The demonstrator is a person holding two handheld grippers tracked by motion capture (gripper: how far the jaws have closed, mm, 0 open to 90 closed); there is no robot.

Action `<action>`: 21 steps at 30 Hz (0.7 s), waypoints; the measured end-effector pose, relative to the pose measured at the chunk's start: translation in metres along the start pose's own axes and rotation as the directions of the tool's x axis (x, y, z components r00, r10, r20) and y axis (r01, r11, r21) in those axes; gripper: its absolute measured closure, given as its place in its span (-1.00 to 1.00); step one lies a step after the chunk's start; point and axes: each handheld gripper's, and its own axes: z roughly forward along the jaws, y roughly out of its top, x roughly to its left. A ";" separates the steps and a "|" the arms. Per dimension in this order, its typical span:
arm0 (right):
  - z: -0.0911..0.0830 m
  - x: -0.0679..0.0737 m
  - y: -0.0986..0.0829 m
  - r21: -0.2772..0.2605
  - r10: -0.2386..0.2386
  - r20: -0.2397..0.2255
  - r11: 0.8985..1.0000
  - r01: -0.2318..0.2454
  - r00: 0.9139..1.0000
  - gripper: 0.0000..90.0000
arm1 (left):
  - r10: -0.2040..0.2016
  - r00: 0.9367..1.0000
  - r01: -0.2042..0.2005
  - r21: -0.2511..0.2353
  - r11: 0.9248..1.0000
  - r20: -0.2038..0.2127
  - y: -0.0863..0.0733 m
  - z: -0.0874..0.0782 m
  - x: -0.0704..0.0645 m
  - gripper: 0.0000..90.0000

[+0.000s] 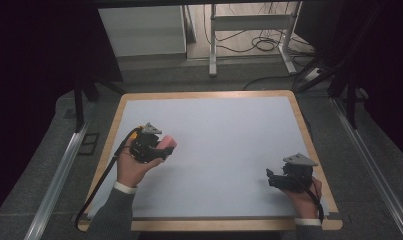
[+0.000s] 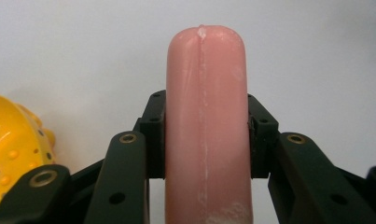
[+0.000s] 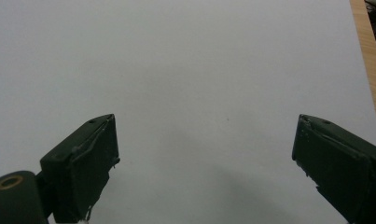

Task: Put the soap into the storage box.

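Pink sausage-shaped piece, clamped near the table's left side

The pink sausage (image 2: pixel 205 121) is smooth, rounded at its tip, with a pale seam running down its length. It sits lengthwise between the left gripper's (image 1: pixel 148 146) jaws, tip projecting past them, over the left part of the white table (image 1: pixel 229 130).

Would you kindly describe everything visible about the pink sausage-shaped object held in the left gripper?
The pink sausage is a smooth, rounded cylinder, plastic or rubber by its look, with a pale seam running lengthwise and a domed tip. The left gripper clamps it from both sides, jaws pressed against its flanks, tip projecting beyond them. In the high view it sits over the left part of the white mat.
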 end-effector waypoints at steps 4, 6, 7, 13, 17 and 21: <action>0.000 0.000 0.000 0.003 0.000 -0.001 1.000 0.000 1.000 -0.85 | -0.004 1.000 0.004 0.002 1.000 -0.008 0.001 -0.001 0.004 0.33; 0.000 0.000 0.000 0.005 0.000 -0.002 1.000 0.001 1.000 -0.85 | -0.006 1.000 0.006 0.002 1.000 -0.008 0.001 -0.002 0.005 0.33; 0.001 0.000 0.000 0.009 -0.001 0.002 1.000 0.001 1.000 -0.85 | -0.008 1.000 0.008 0.001 1.000 -0.009 0.001 -0.002 0.006 0.33; 0.001 -0.001 -0.001 0.008 0.001 0.001 1.000 -0.001 1.000 -0.85 | -0.018 1.000 0.018 -0.007 1.000 -0.016 0.001 -0.004 0.011 0.33; 0.000 -0.001 -0.001 0.007 0.003 0.003 1.000 -0.003 1.000 -0.85 | -0.025 0.999 0.025 -0.008 1.000 -0.027 0.002 -0.006 0.016 0.33; -0.001 -0.002 0.000 0.002 0.006 0.006 1.000 -0.006 1.000 -0.85 | -0.031 0.999 0.031 -0.008 0.999 -0.035 0.002 -0.008 0.020 0.33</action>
